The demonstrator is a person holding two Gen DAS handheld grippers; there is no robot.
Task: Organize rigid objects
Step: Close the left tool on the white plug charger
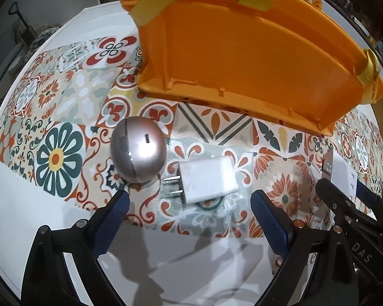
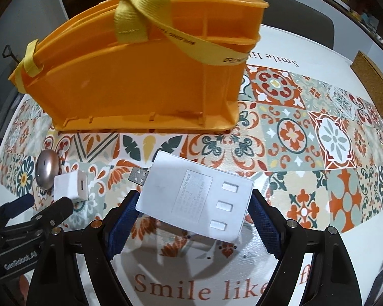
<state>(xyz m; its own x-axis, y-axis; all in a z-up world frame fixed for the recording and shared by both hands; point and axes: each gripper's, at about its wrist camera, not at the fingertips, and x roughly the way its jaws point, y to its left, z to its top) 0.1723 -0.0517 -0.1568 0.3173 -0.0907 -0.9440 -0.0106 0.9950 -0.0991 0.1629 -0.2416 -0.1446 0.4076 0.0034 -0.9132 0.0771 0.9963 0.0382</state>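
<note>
Blue-padded right gripper (image 2: 194,216) clamped across the short sides of flat white USB hub (image 2: 195,199), plug toward 10 o'clock; orange basket (image 2: 140,84) lies at 11. Left gripper (image 1: 189,216) spread, empty; white charger (image 1: 208,182) just ahead at 12, prongs toward 9.
</note>
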